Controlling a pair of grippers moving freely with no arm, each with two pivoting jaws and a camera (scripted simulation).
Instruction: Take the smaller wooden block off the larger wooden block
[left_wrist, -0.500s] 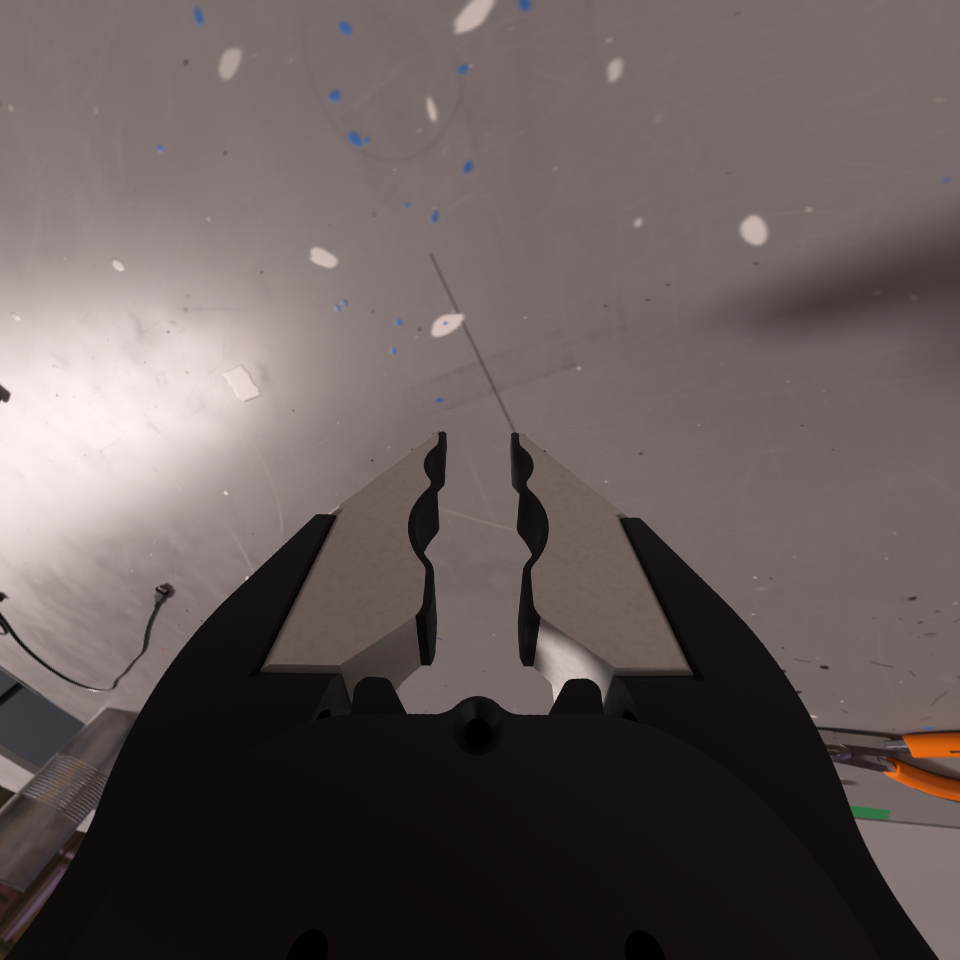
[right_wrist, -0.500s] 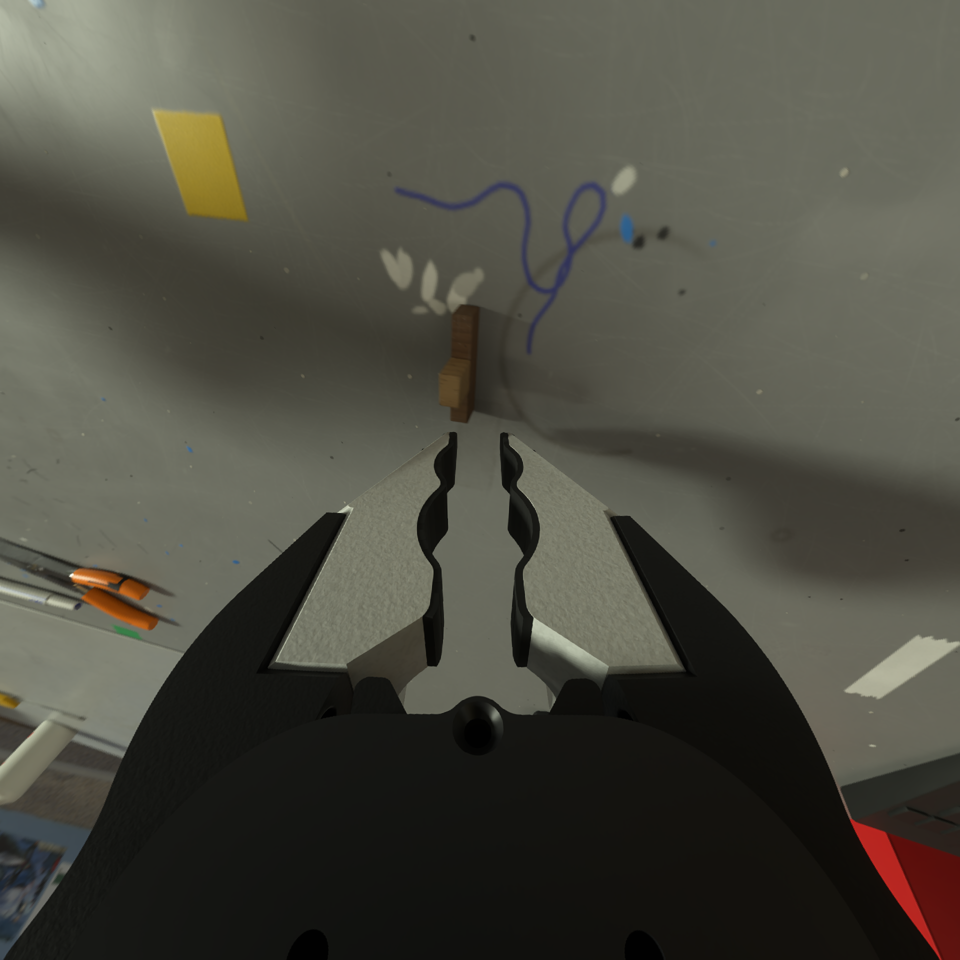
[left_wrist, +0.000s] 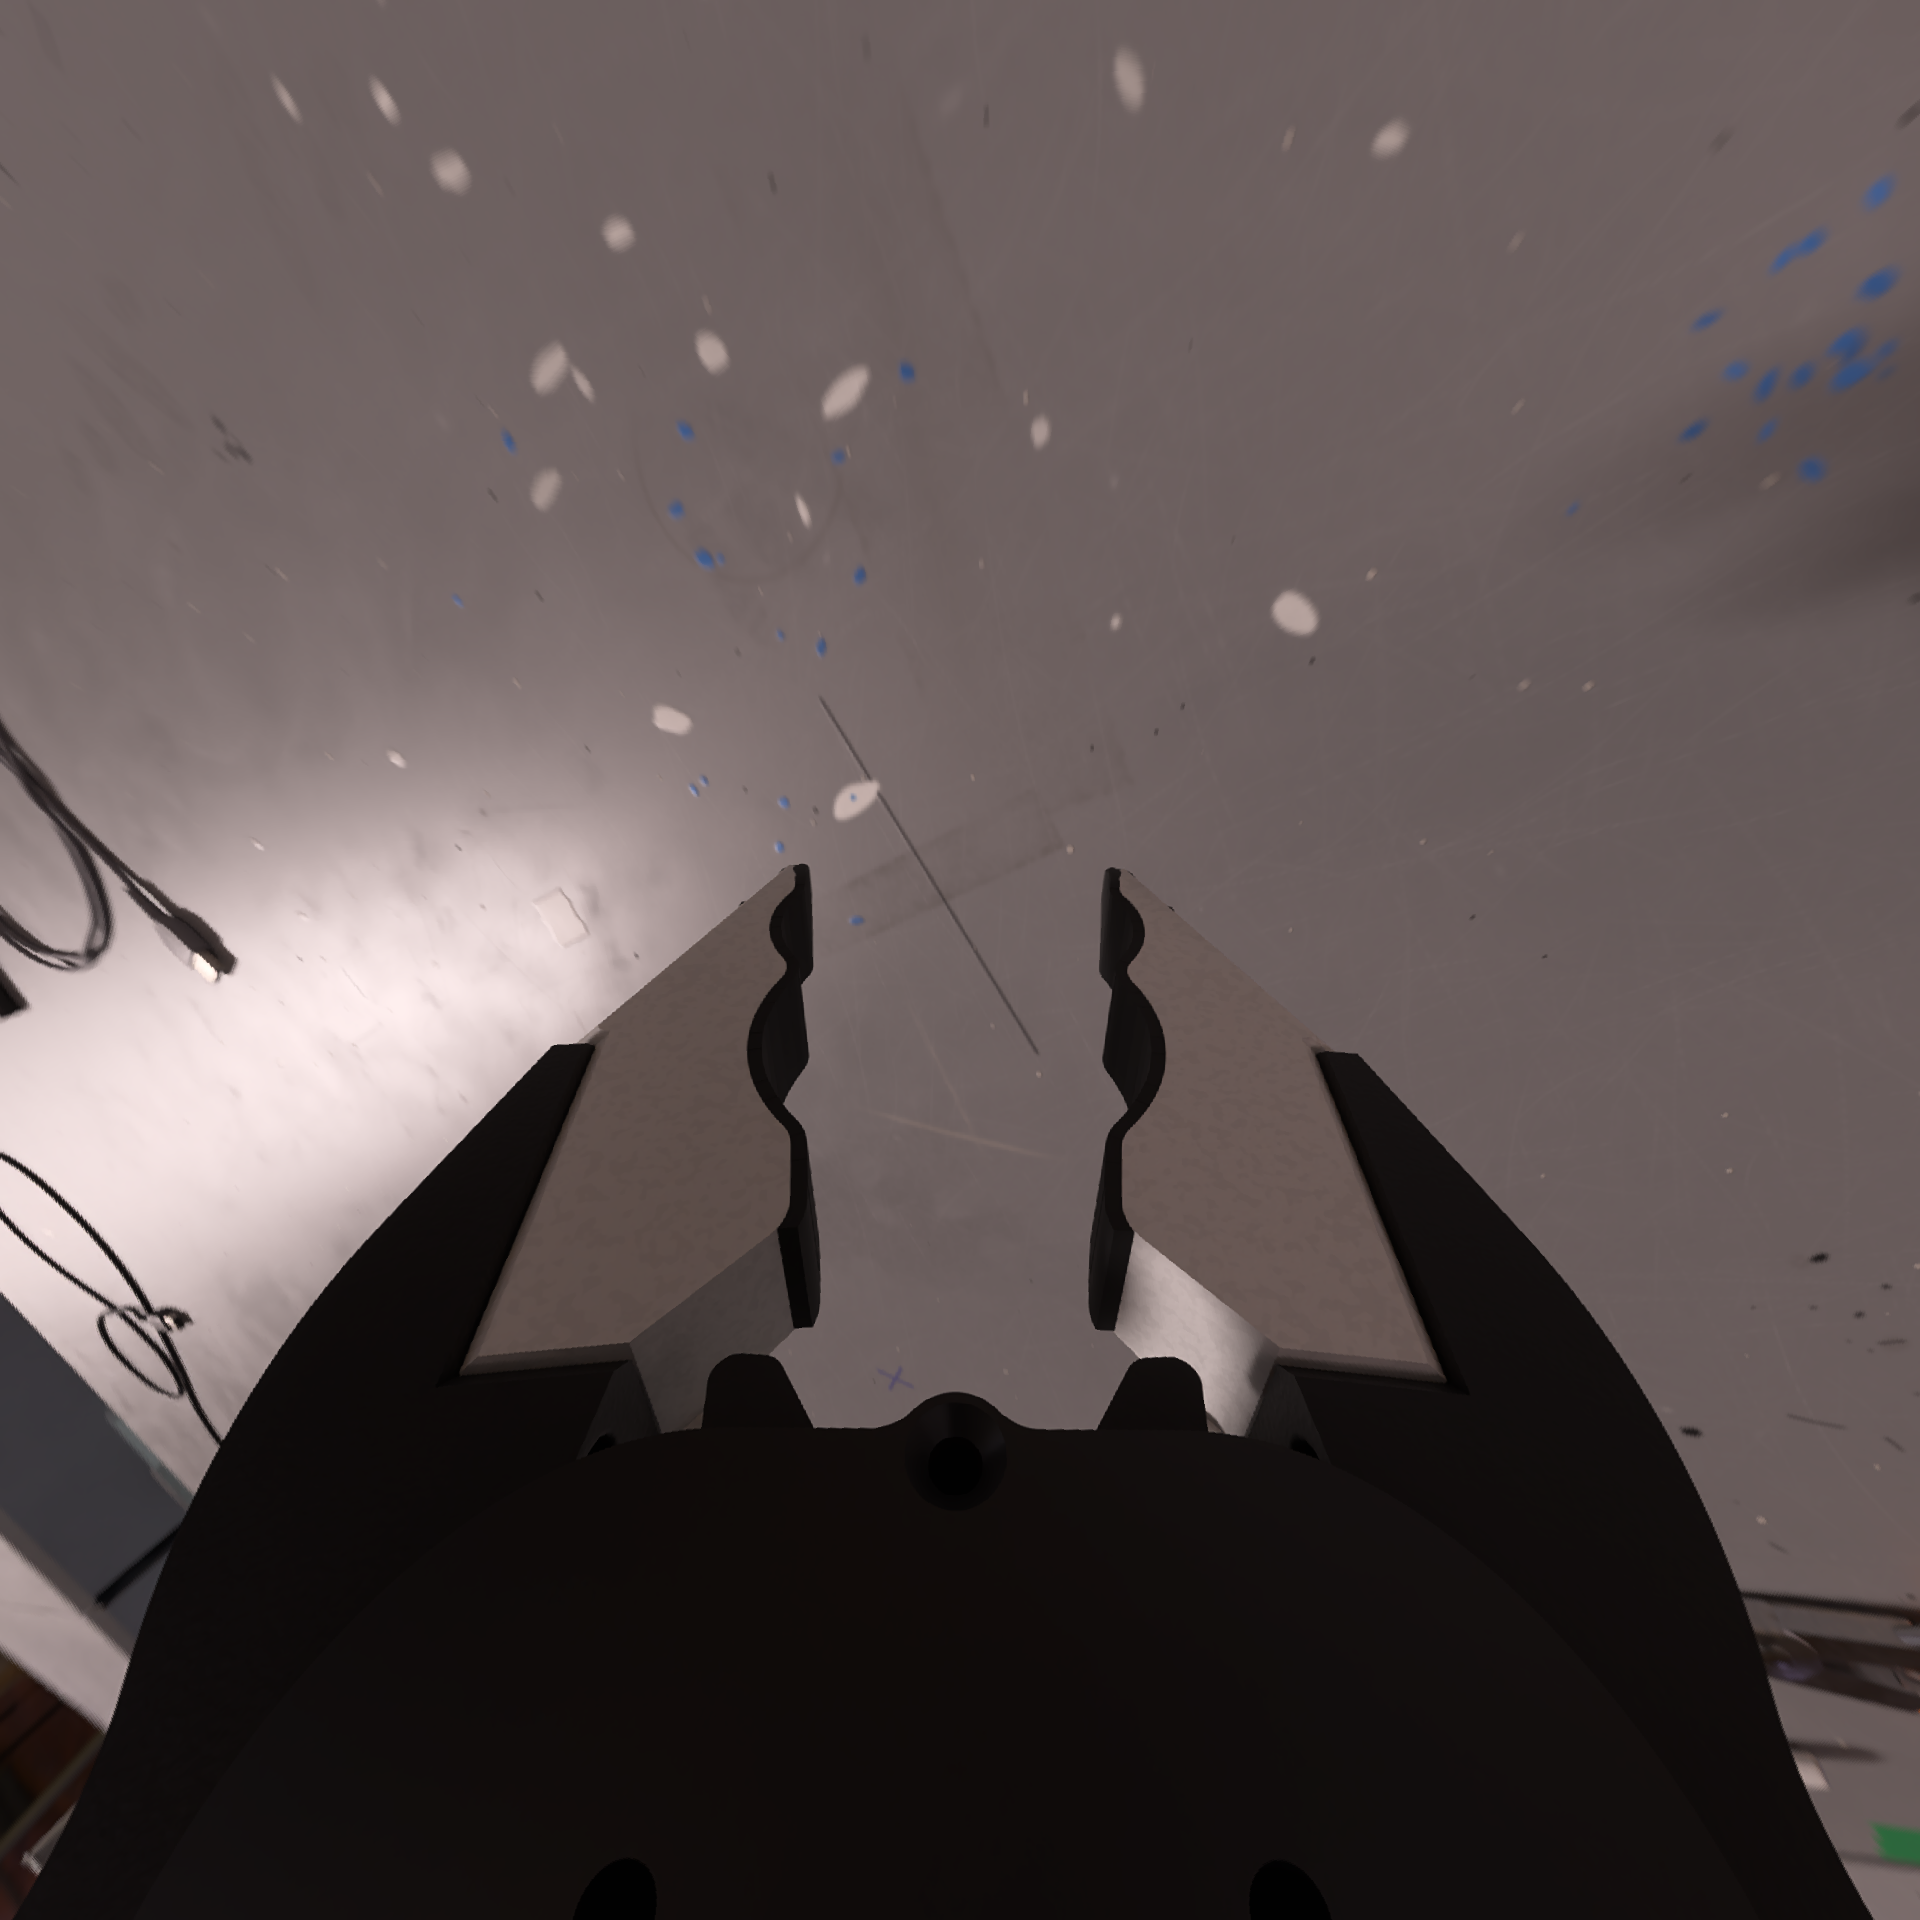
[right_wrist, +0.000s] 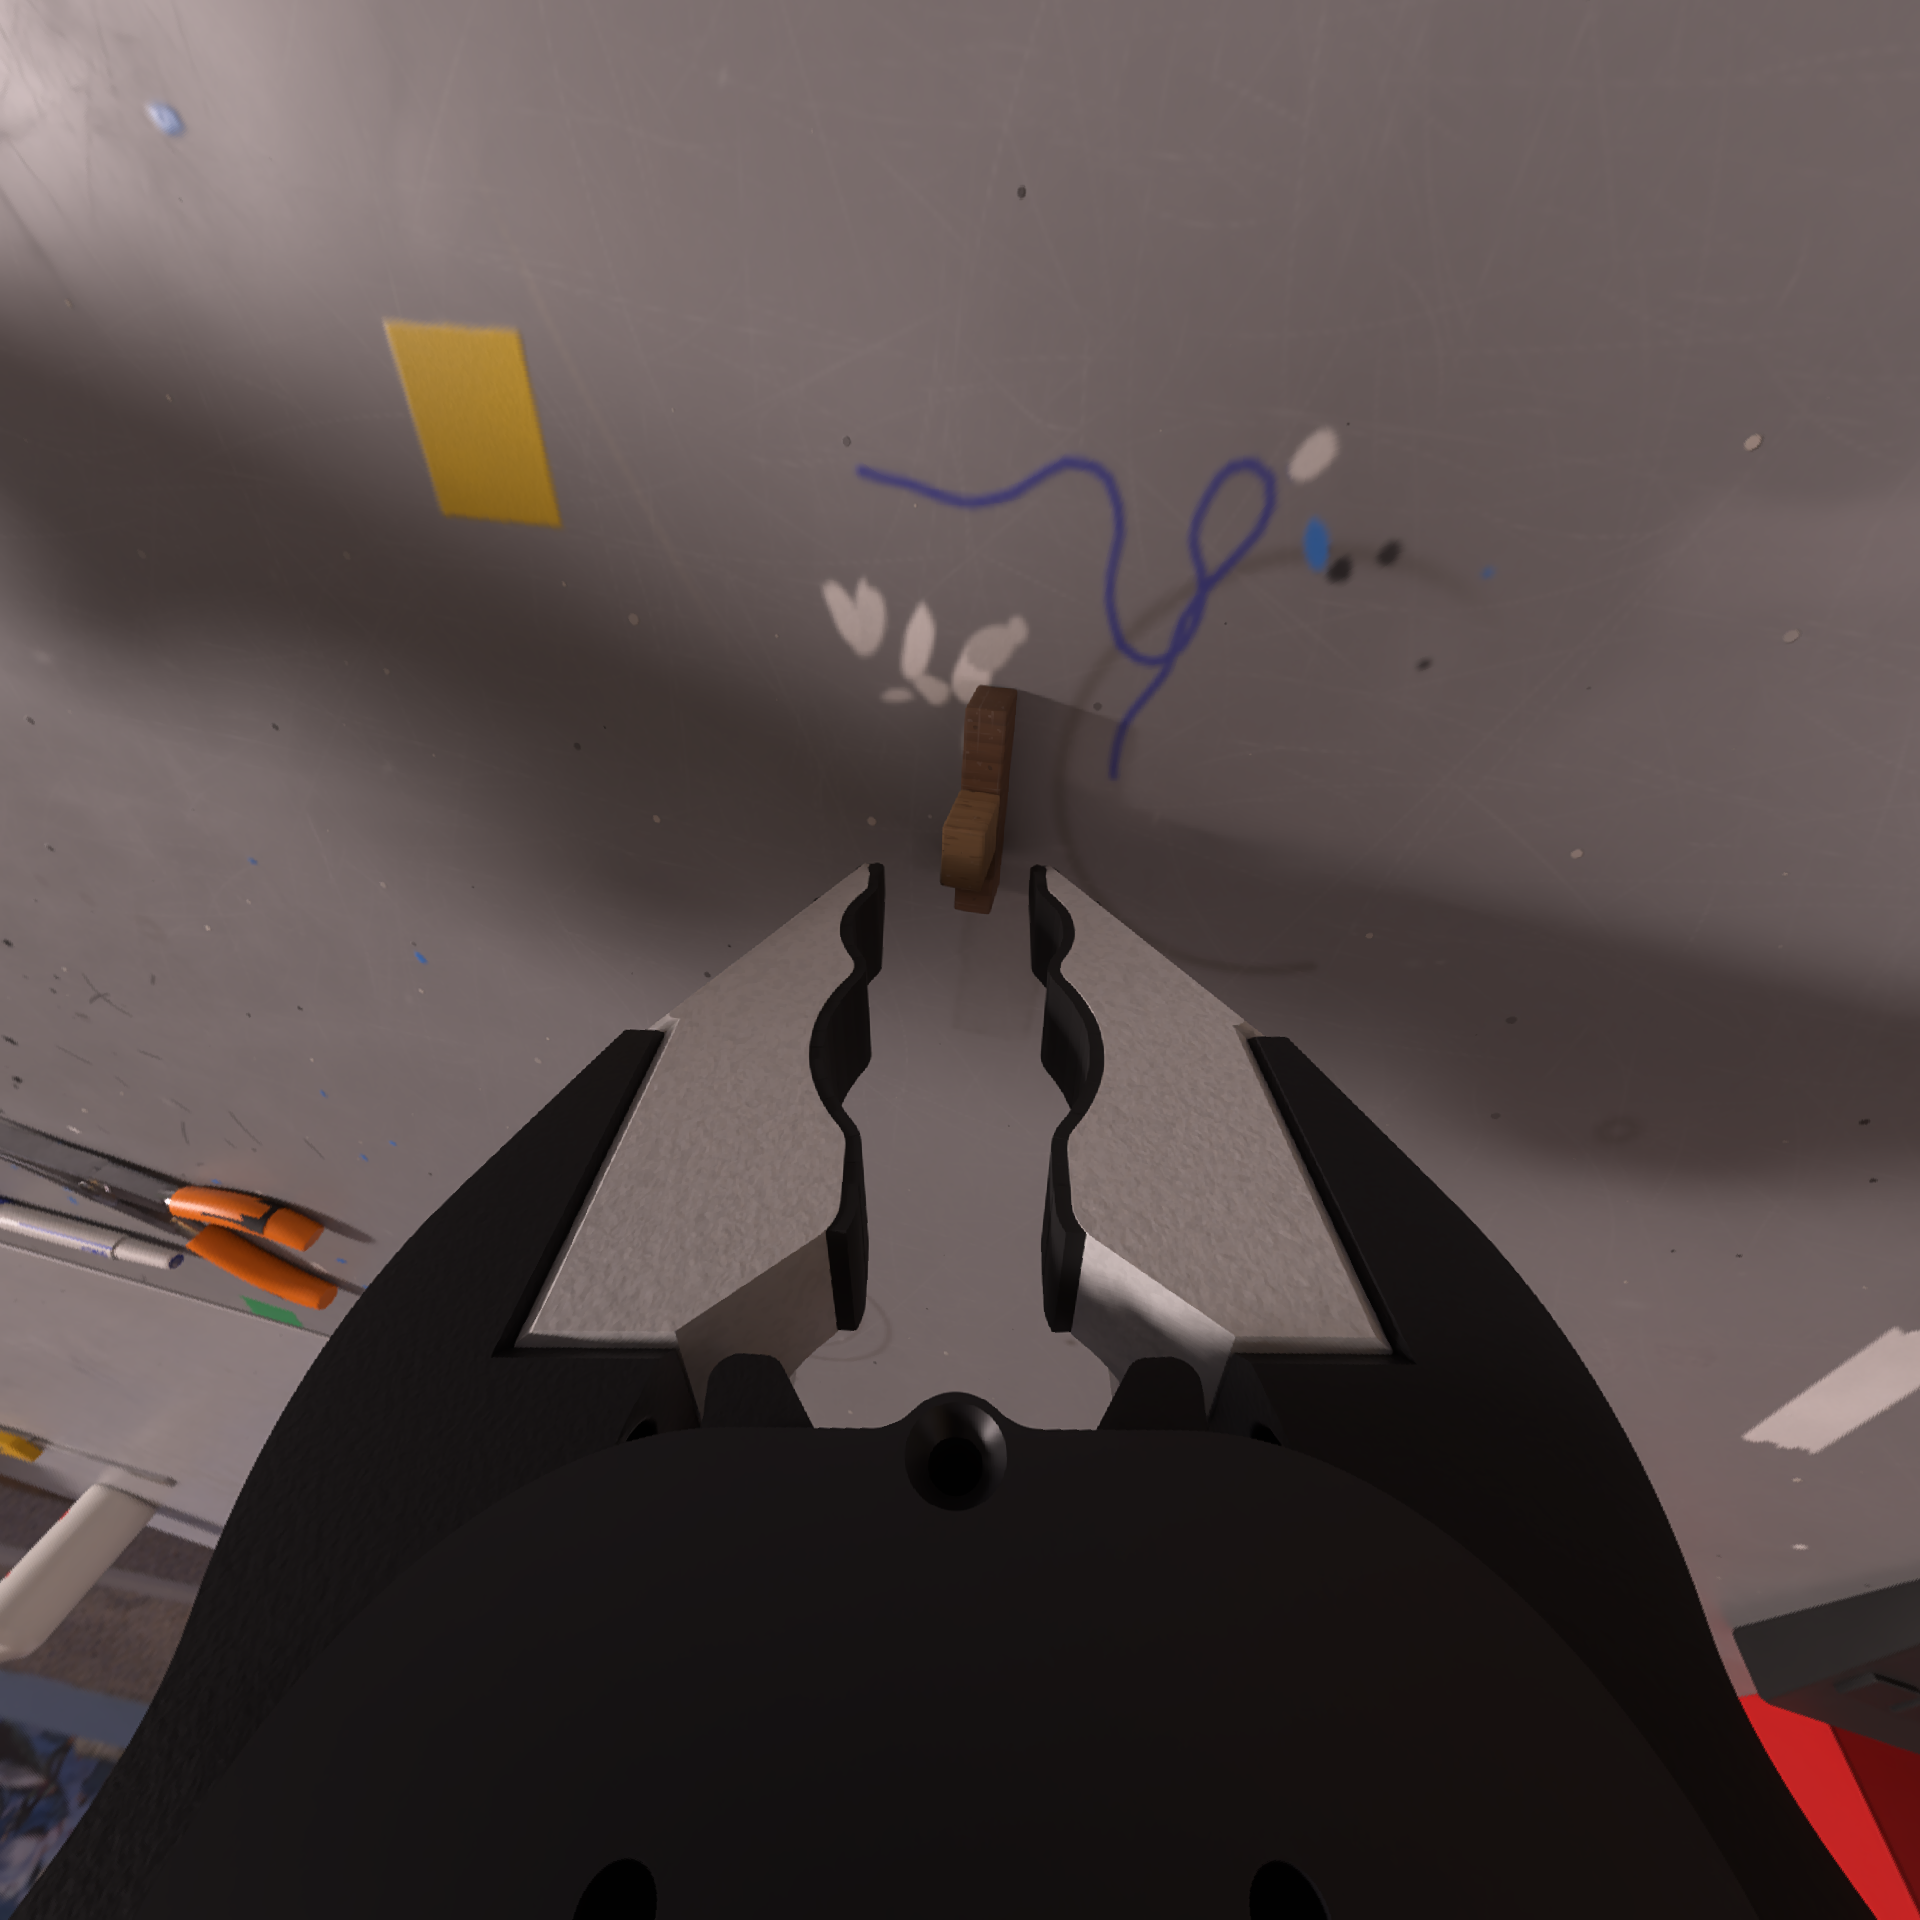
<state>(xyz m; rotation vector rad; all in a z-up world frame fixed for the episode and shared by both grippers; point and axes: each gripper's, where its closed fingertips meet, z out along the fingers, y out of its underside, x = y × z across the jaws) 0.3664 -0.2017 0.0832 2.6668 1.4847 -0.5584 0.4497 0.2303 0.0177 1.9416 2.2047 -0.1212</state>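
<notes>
In the right wrist view the larger wooden block (right_wrist: 989, 743), dark brown and thin, lies on the grey table just beyond my fingertips. The smaller, lighter wooden block (right_wrist: 968, 840) sits against its near part. My right gripper (right_wrist: 954, 875) is open and empty, with the small block just ahead of the gap between its tips. My left gripper (left_wrist: 954, 878) is open wide and empty over bare speckled table. Neither block shows in the left wrist view.
Orange-handled pliers (right_wrist: 255, 1242) and a pen (right_wrist: 94, 1236) lie at the left. A yellow patch (right_wrist: 473, 419) and a blue scribble (right_wrist: 1164, 582) mark the table beyond the blocks. A red box (right_wrist: 1839, 1808) stands at the lower right. Black cables (left_wrist: 94, 914) lie left of the left gripper.
Both grippers have opened wider, the left one more. The right gripper has moved closer to the blocks. The left gripper's view has shifted, with cables now showing at its left.
</notes>
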